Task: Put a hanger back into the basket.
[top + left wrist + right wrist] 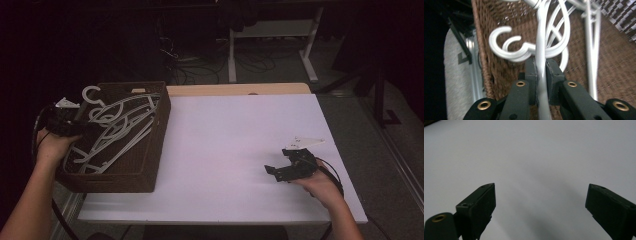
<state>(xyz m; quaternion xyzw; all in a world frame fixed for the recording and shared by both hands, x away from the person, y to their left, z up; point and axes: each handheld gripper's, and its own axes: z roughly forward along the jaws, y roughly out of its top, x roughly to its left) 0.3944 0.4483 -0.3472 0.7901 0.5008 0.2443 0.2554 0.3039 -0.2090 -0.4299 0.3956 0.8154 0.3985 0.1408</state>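
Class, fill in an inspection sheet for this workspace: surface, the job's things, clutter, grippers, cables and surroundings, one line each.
Surface: white table top, bare in the middle, with a wooden strip along the far edge.
Job's things: brown woven basket at the table's left end, holding a tangle of white hangers; one white hanger bar sits between the left jaws.
Clutter: nothing seen.
Grippers: left gripper shut on the hanger bar; right gripper open, held low over the bare table.
Cables: a black cable trails from the right gripper; more lie on the floor beyond.
Surroundings: dark room, white desk legs behind the table.
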